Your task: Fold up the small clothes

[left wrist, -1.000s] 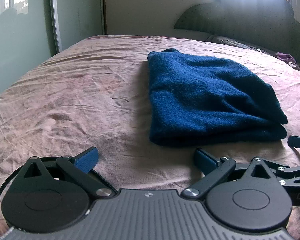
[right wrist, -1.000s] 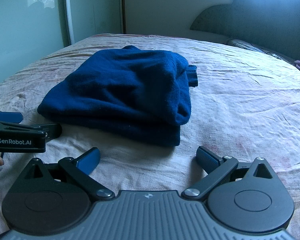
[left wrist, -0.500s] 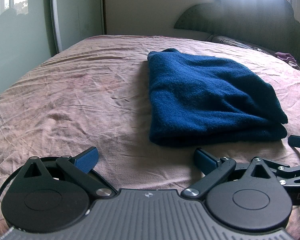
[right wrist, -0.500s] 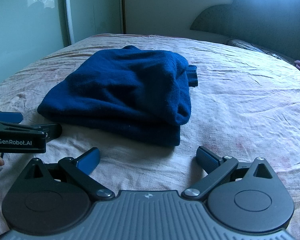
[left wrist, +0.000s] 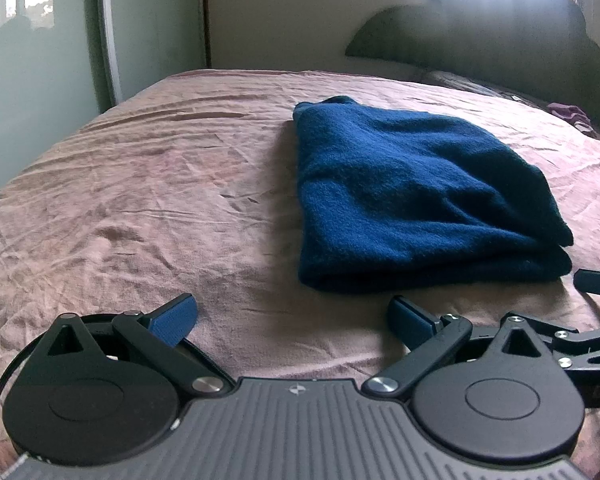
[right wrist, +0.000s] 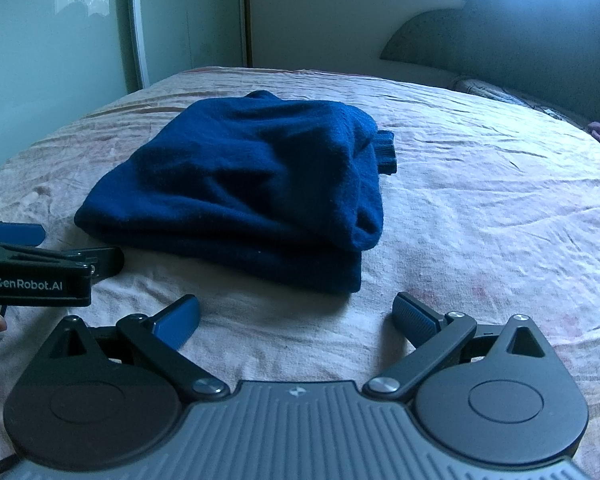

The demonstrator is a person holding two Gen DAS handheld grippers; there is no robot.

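Fingers spread on both: left gripper (left wrist: 293,317) and right gripper (right wrist: 296,317) empty, parked short of the blue garment (right wrist: 244,188), folded on the bed (left wrist: 140,200). Fold looks done; pulled clear, probably.

- Dark blue knit sweater (left wrist: 416,196) (right wrist: 252,188), folded into a thick layered rectangle.
- Lies flat on the pink bedsheet (left wrist: 140,208), a ribbed cuff (right wrist: 386,152) poking out at its far right side.
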